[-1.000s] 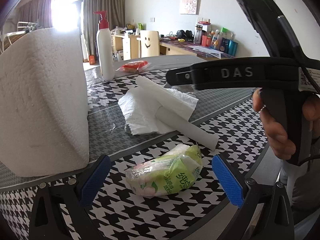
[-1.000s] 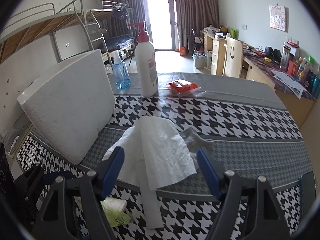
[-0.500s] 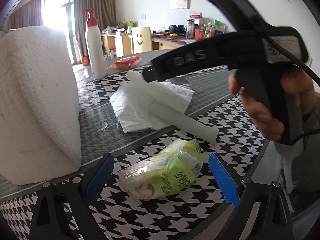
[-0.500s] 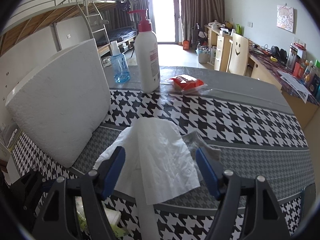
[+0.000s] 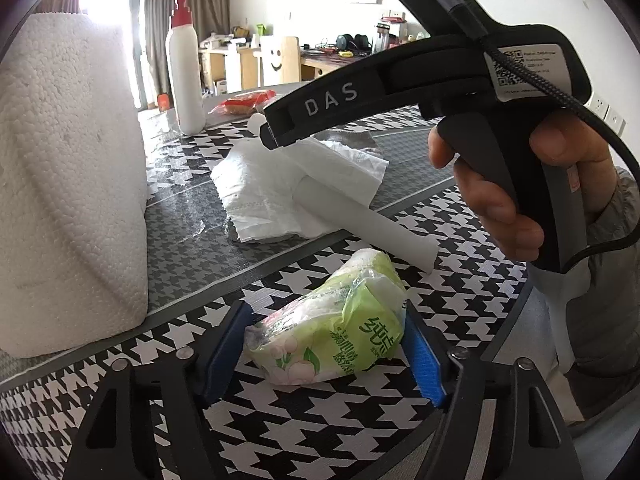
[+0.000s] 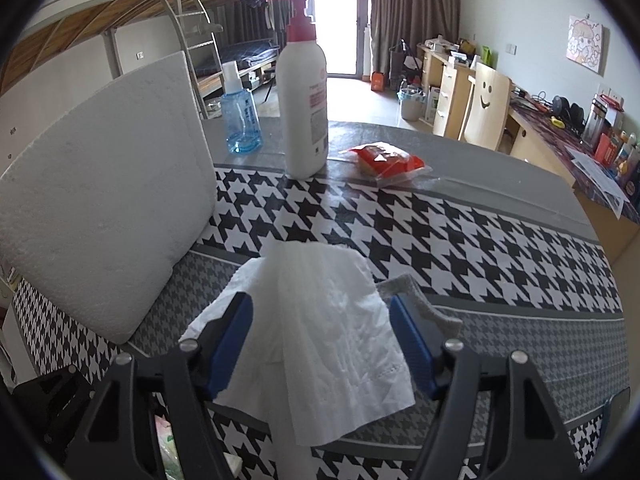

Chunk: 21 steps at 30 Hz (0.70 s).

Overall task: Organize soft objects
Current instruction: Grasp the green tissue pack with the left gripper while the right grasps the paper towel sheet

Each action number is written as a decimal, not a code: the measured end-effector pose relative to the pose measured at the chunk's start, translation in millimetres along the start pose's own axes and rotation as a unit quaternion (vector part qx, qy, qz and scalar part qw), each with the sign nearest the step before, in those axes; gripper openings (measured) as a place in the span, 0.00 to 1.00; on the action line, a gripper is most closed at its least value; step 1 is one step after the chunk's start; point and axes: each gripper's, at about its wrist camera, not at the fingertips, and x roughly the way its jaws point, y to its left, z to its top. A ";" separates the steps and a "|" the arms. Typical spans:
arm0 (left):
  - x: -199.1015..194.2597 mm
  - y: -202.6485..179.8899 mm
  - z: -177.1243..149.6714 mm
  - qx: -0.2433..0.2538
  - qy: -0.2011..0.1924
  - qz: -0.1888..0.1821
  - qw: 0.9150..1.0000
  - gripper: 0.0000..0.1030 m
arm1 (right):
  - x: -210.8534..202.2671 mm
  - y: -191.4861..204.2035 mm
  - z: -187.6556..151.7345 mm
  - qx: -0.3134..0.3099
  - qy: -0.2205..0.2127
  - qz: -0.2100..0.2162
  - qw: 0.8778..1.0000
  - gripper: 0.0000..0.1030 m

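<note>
Left wrist view: green tissue pack (image 5: 332, 336) lies on the counter (image 5: 280, 432) between the left gripper (image 5: 326, 354)'s fingers (image 5: 422, 360), pads touching its ends; right gripper (image 6: 324, 348)'s fingers spread wide over the white paper towel (image 6: 332, 336).

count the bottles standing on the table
2: a white pump bottle with a red pump at the far side, and a small blue clear bottle just left of it. Others may hide behind the foam block.
</note>
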 end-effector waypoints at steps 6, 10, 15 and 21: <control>-2.0 -0.9 -1.5 0.002 -0.002 -0.001 1.000 0.66 | 8.1 -0.5 -0.6 0.003 0.014 0.002 1.000 0.60; -4.4 -0.7 -4.3 0.001 -0.002 -0.003 1.000 0.65 | 16.0 -3.2 -0.9 0.011 0.026 0.008 1.000 0.47; -6.2 1.9 -5.6 -0.001 -0.003 -0.005 1.000 0.65 | 21.7 -3.1 -1.7 0.012 0.035 0.009 0.999 0.31; -11.8 9.3 -9.3 -0.010 -0.004 -0.009 1.000 0.64 | 24.4 -0.7 -5.1 0.006 0.041 0.008 0.999 0.08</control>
